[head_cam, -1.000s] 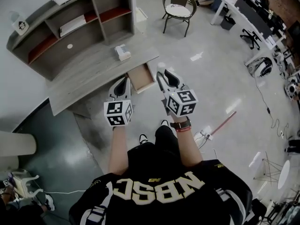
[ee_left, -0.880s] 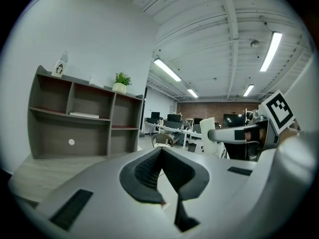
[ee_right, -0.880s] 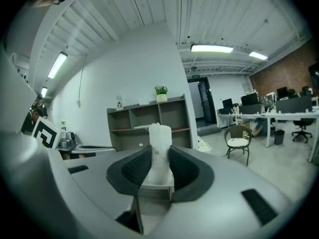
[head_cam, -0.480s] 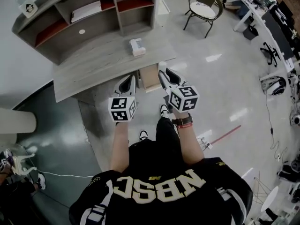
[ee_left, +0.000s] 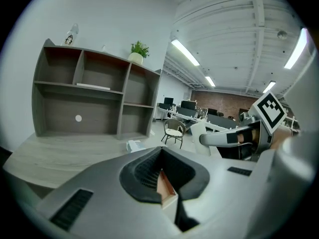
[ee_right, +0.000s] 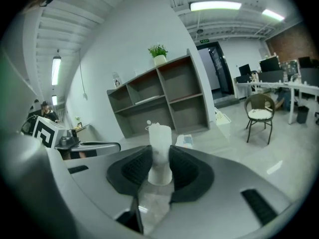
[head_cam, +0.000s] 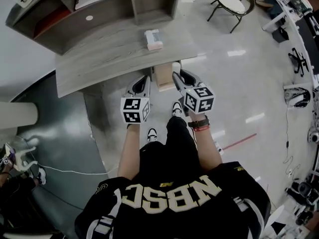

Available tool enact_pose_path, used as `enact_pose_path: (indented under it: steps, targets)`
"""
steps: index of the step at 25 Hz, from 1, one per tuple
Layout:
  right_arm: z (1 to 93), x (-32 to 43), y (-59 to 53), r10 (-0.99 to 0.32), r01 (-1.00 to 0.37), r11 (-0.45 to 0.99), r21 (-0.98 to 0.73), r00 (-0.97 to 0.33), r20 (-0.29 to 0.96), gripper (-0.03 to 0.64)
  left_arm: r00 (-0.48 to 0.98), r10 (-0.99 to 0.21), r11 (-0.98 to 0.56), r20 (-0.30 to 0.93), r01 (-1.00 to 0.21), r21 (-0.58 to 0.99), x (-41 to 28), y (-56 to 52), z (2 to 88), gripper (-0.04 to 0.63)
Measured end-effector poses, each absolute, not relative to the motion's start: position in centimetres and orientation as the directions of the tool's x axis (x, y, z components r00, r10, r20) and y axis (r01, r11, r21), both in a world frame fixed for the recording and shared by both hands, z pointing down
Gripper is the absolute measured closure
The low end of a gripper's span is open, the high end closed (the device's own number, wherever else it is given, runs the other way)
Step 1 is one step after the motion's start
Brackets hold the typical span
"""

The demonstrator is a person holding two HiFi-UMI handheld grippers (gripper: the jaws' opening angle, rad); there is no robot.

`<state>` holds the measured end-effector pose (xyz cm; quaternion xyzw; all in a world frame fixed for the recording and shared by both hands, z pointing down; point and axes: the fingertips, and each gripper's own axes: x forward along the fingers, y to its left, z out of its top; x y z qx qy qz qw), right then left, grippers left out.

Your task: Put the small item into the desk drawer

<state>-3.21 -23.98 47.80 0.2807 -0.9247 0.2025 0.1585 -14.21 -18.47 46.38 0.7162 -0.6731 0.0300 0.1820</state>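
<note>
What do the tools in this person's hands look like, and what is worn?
Both the left tool and right tool are pale grey shells with black ribbed pads. Each carries a cube of black-and-white square markers. The person wears a black jersey with white lettering and a dark wristwatch.

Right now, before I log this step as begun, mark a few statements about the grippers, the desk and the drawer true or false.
1. The right gripper grips a small white item. True.
2. The desk drawer is closed. False: it stands pulled open.
3. The left gripper carries a second item. False: it holds nothing.
4. A small pack lies on the desk. True.
5. The white item lies in the drawer. False: the right gripper holds it.
</note>
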Motion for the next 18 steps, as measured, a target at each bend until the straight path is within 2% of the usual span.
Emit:
enact_pose_path:
  steps: [18]
  targets:
    - [60.5, -4.1, -24.9, -0.243, -0.516, 0.797, -0.314, -0.75, 0.615, 0.5, 0.091, -0.897, 0.048, 0.433, -0.953, 0.3, -14.4, -20.0, 55.2, 0.583]
